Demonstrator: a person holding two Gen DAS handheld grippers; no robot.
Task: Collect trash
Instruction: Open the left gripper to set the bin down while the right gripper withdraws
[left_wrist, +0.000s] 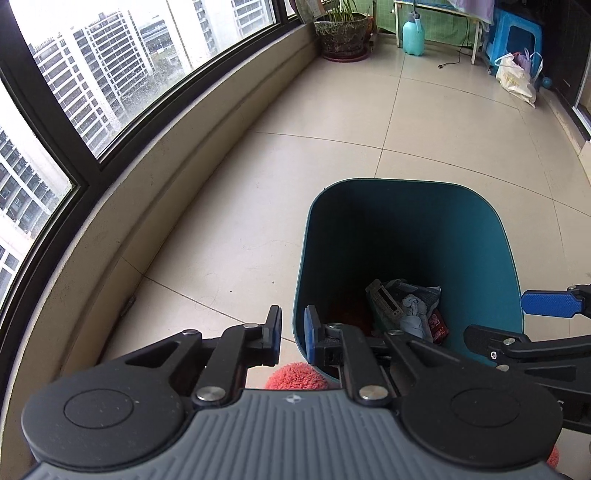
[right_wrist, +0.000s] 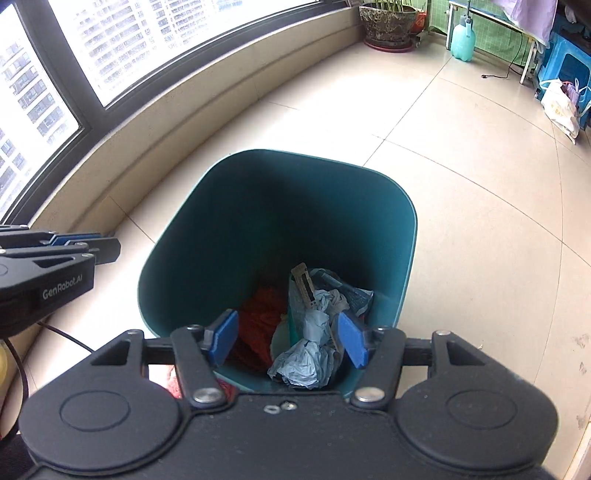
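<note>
Looks mostly done: crumpled blue paper (right_wrist: 306, 354) and wrappers sit in the teal bin (right_wrist: 369, 177), right gripper (right_wrist: 288, 338) fingers apart and empty, left gripper (left_wrist: 291, 330) fingers pinching the bin's rim.

Left gripper (left_wrist: 291, 328): black linkage arms carrying blue pads (left_wrist: 309, 330), silver rivets (left_wrist: 208, 393) showing at the pivots, grey ribbed housing (left_wrist: 295, 439) sitting between two round black caps (left_wrist: 98, 410), white "GenRobot.AI" lettering (right_wrist: 62, 291) running along its side.

Right gripper (right_wrist: 288, 339): matching black arms, textured blue pads, silver rivets, black housing bearing two small screws (right_wrist: 279, 407).
</note>
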